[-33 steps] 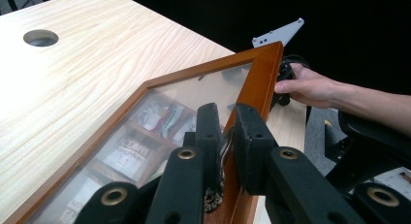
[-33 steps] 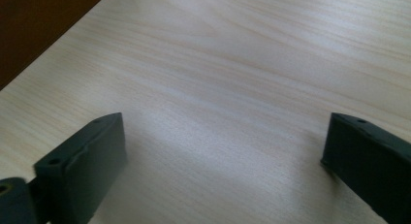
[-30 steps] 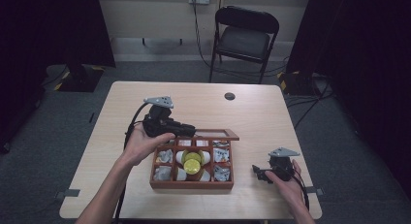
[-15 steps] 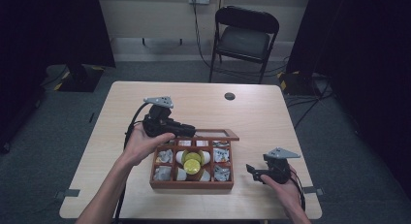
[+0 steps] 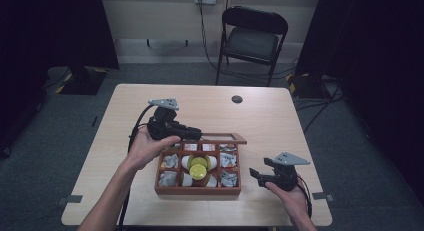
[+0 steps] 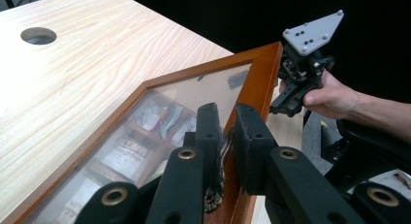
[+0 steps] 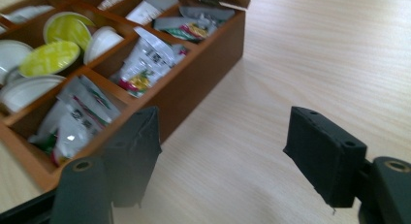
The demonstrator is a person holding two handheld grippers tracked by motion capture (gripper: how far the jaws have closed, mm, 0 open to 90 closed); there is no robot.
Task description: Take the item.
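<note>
From the high view, a wooden box point(image 5: 197, 190) sits near the front of the table point(image 5: 280, 126), its glass lid point(image 5: 222, 138) raised at the far side. The left claw point(image 5: 195, 133) is clamped on the lid's edge. The right claw point(image 5: 256, 174) hovers just right of the box, nothing between its jaws, which have just been closing. Yellow and white round pods point(image 5: 198, 166) fill the middle compartments and grey sachets point(image 5: 229, 160) the outer ones; their print is too small to read here.

In the left gripper view, the left claw point(image 6: 227, 132) pinches the lid's wooden frame point(image 6: 254, 83) narrowly. Packets seen through the glass carry lettering, blurred beyond reading. The right claw point(image 6: 286, 105) shows farther off in a hand point(image 6: 329, 95).

In the right gripper view, the right claw point(image 7: 228, 146) stands apart over bare table, holding nothing. The box point(image 7: 194, 83) lies at left, cut off by the picture's edge; sachet point(image 7: 145, 64) labels show colour and small print, unreadable.
</note>
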